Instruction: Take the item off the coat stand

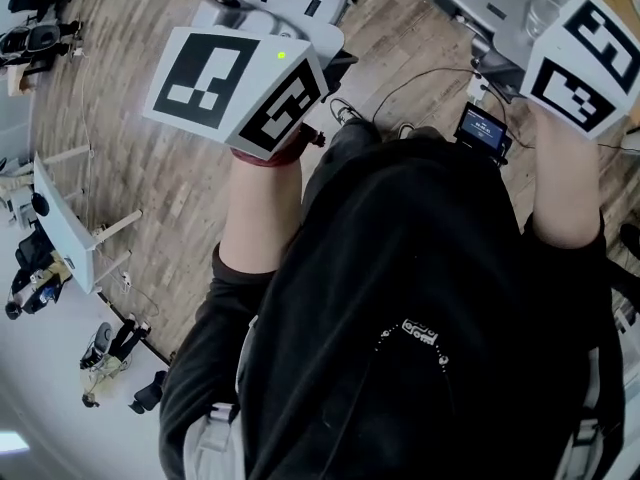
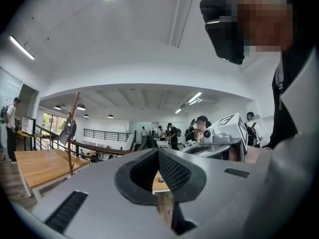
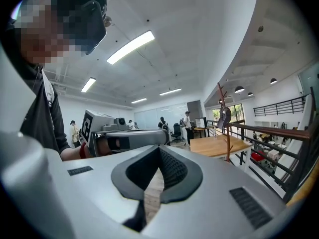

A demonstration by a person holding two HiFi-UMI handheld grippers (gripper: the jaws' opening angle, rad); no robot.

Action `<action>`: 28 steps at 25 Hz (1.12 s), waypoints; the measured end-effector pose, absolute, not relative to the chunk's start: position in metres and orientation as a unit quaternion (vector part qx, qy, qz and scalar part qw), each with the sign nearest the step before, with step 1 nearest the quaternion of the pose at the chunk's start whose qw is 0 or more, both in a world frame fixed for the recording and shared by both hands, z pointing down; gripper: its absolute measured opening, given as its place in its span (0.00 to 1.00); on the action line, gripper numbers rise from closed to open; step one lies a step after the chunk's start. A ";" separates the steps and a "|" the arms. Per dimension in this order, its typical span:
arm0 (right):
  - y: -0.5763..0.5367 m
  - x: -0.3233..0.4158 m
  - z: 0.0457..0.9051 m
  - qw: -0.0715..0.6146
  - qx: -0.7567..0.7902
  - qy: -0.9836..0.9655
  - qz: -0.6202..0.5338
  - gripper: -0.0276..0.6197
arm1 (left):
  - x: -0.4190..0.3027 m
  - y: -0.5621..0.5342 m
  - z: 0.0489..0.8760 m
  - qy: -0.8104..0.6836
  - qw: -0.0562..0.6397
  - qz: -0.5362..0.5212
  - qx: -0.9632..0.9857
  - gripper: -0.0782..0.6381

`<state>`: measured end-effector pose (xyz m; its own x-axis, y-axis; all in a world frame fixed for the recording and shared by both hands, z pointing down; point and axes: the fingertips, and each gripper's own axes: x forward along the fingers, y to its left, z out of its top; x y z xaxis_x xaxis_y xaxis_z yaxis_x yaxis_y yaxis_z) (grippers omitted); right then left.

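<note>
In the left gripper view, the left gripper [image 2: 158, 156] points level across a large open room. Its dark ribbed jaws are clenched, tips together, with nothing between them. Far off on the left stands the coat stand [image 2: 73, 133], a thin reddish-brown pole with forked branches at its top, rising beside a light wooden table [image 2: 37, 166]. The item [image 2: 68, 131] hangs from one of the branches, well apart from the jaws. It is small, dark grey and limp, narrow where it hangs and wider below. What kind of thing it is cannot be made out at this range.

In the right gripper view, the right gripper [image 3: 159, 152] is likewise clenched and empty. Here the coat stand [image 3: 225, 128] is far off on the right, next to the same table [image 3: 219, 146] and a dark railing [image 3: 271, 133]. The grey item [image 3: 224, 117] droops from an upper branch.

In the head view, both grippers are held up in front of a person in a black top [image 1: 420, 298], over a wooden plank floor [image 1: 120, 158]. The marker cubes [image 1: 235, 83] face the camera. The coat stand is not in this view.
</note>
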<state>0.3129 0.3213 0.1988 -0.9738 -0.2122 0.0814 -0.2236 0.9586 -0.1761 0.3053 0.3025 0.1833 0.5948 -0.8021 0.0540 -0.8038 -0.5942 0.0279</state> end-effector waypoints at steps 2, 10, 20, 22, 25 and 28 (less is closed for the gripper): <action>0.315 0.308 0.205 0.040 0.117 -0.987 0.099 0.07 | 0.304 0.298 0.189 -0.456 -0.010 0.055 0.888 0.12; 0.291 0.268 0.215 0.078 0.130 -0.984 0.092 0.07 | 0.267 0.272 0.198 -0.423 -0.001 0.058 0.904 0.12; 0.276 0.196 0.187 0.081 0.149 -0.983 0.076 0.07 | 0.196 0.258 0.171 -0.418 -0.005 0.038 0.908 0.10; 0.274 0.179 0.184 0.081 0.140 -0.984 0.076 0.07 | 0.178 0.257 0.167 -0.418 -0.004 0.028 0.908 0.10; 0.266 0.149 0.190 0.090 0.122 -0.986 0.073 0.07 | 0.146 0.248 0.172 -0.443 0.008 0.026 0.896 0.10; 0.267 0.118 0.196 0.089 0.087 -0.988 0.087 0.07 | 0.109 0.249 0.176 -0.469 0.036 0.004 0.883 0.10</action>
<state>0.1176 0.2674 0.1959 -0.9688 -0.1568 0.1919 -0.1880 0.9696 -0.1568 0.1089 0.2485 0.1764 0.5606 -0.8271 0.0406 -0.8277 -0.5580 0.0599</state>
